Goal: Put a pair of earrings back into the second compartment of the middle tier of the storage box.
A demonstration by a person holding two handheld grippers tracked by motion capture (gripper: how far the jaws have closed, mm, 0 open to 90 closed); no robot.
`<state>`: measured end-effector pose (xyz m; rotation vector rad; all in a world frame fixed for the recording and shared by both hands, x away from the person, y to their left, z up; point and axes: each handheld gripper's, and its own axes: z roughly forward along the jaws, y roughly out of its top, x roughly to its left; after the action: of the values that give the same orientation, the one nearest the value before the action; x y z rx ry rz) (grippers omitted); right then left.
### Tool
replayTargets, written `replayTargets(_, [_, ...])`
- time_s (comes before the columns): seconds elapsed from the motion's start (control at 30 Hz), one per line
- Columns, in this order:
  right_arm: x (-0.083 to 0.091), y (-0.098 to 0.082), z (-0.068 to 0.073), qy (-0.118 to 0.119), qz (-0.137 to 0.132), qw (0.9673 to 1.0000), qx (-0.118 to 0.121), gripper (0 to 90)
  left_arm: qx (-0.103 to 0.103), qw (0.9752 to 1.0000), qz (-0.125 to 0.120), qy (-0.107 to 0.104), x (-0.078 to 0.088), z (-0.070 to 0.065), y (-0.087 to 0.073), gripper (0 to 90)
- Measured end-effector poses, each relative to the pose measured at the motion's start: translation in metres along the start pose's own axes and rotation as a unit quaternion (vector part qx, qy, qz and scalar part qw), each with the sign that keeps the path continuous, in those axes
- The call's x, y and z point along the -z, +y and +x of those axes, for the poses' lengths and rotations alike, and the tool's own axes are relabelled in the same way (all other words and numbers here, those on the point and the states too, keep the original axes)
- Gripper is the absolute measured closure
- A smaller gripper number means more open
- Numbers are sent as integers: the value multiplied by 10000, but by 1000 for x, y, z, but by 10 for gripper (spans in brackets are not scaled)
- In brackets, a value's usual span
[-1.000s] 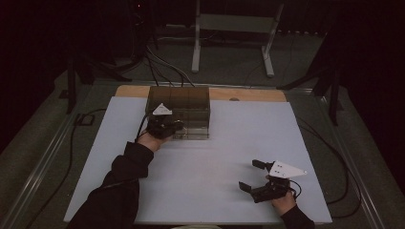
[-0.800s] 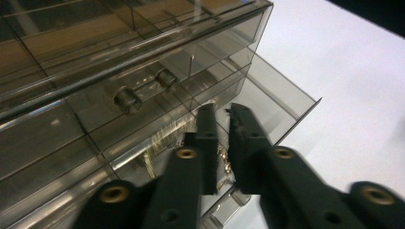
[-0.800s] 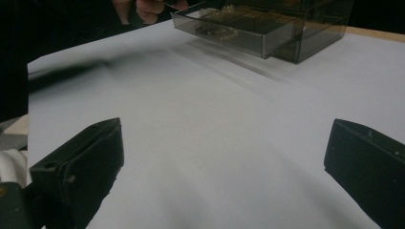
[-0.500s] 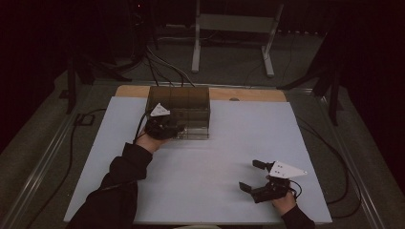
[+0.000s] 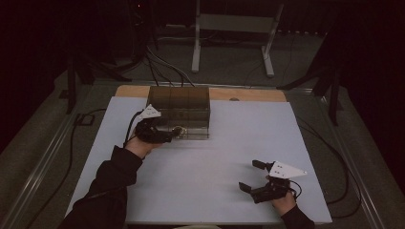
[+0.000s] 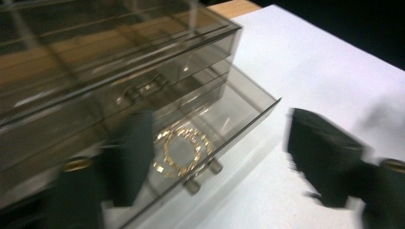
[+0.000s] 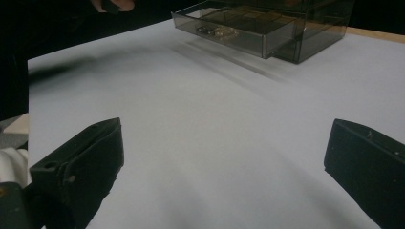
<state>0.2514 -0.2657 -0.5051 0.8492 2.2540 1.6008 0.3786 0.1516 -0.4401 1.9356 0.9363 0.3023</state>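
Our left gripper (image 6: 215, 157) jaws just opened wide, empty; bracelet (image 6: 181, 150) in drawer (image 6: 248, 112) lay just ahead between them.

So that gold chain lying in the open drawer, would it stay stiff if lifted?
Probably not. The gold chain is made of small links, so it would likely droop and swing. It looks thin and light. Lying flat on the smooth drawer floor, it might slide rather than roll.

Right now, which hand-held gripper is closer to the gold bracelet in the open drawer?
Left. The left hand-held gripper hangs right over the bracelet in the drawer, its jaws just opened and apart with nothing pinched. The right hand-held gripper sits far off near the table's front edge.
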Motion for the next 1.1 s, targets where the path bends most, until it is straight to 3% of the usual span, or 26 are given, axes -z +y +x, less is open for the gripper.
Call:
replayTargets(0.17, [0,0,0,-2,-13,10000,-13,0,95,9999,-64,-47,9,0,-3,164])
replayTargets(0.33, [0,0,0,-6,-1,10000,-17,0,229,9993,-251,-184,23,1,-8,152])
replayTargets(0.4, [0,0,0,-14,10,10000,-28,0,199,9986,-329,-356,29,2,-12,112])
replayTargets(0.57, [0,0,0,-10,1,10000,-32,0,131,9984,-371,-406,39,2,-20,23])
replayTargets(0.9, [-1,0,-1,-23,-9,10000,-49,0,-144,9985,-393,-341,59,-7,-50,17])
replayTargets(0.97, [-1,0,-1,-22,-3,10000,-44,0,-141,9984,-402,-359,60,-9,-53,17])
replayTargets(1.03, [-1,0,-1,-18,-5,10000,-54,0,-151,9975,-432,-540,60,-10,-63,17])
replayTargets(1.1, [-1,0,-1,-14,-10,10000,-62,0,-238,9980,-345,-478,59,-11,-70,17])
